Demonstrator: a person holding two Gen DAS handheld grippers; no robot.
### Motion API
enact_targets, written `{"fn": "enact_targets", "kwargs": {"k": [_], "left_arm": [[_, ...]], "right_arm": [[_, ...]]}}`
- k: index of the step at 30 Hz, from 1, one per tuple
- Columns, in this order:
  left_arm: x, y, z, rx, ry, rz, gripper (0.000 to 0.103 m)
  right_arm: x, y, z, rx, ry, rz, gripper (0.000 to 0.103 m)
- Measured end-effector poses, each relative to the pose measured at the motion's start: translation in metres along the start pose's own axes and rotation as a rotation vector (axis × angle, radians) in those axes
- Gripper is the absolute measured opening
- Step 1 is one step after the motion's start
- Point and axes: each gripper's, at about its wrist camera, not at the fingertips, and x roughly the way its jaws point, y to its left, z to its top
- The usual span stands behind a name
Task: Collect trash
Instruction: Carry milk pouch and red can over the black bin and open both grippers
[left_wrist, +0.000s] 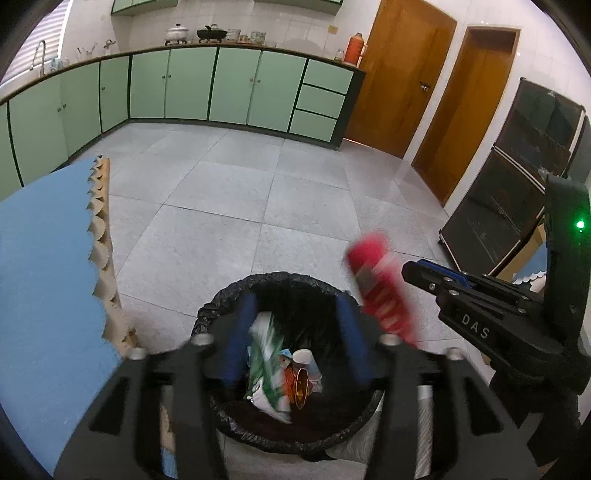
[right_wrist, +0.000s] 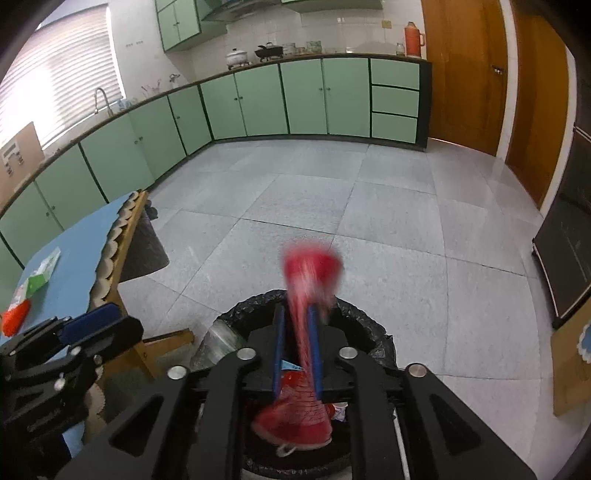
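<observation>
A bin lined with a black bag (left_wrist: 221, 301) (right_wrist: 369, 326) stands on the floor right under both grippers. My left gripper (left_wrist: 297, 301) is open above it; a blurred green-and-white wrapper (left_wrist: 267, 354) lies loose below its blue fingers, next to a paper cup (left_wrist: 306, 363) in the bin. My right gripper (right_wrist: 295, 310) (left_wrist: 410, 271) has a long red packet (right_wrist: 308, 280) (left_wrist: 380, 291) between its fingers. The packet is smeared with motion while the fingers are sharp, so it is slipping free, its lower end inside the bin. The left gripper (right_wrist: 92, 321) shows at lower left in the right wrist view.
A table with a blue cover (left_wrist: 44, 258) (right_wrist: 81, 251) stands just left of the bin, bearing a green-and-white packet (right_wrist: 44, 271) and an orange-red item (right_wrist: 14, 319). A dark cabinet (left_wrist: 498, 206) is at right. Green kitchen cupboards (left_wrist: 236, 85) and wooden doors (left_wrist: 399, 74) line the far walls.
</observation>
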Motion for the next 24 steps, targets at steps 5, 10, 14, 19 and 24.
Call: {"fn": "enact_targets", "kwargs": {"k": [5, 10, 14, 19, 24], "left_arm": [[-0.003, 0.001, 0.005, 0.0, -0.017, 0.005, 0.058], [-0.023, 0.013, 0.008, -0.022, -0.059, 0.045, 0.065], [-0.044, 0.022, 0.008, -0.031, -0.094, 0.089, 0.071], [-0.082, 0.045, 0.004, -0.072, -0.15, 0.154, 0.077], [-0.119, 0.072, -0.005, -0.1, -0.193, 0.226, 0.077]], "right_arm": [[-0.005, -0.014, 0.001, 0.04, -0.023, -0.017, 0.037], [-0.015, -0.013, 0.002, 0.032, -0.062, -0.054, 0.067], [-0.031, -0.004, 0.003, 0.025, -0.107, -0.067, 0.085], [-0.046, 0.018, 0.005, 0.004, -0.155, -0.065, 0.097], [-0.053, 0.052, 0.005, -0.036, -0.175, -0.011, 0.097]]}}
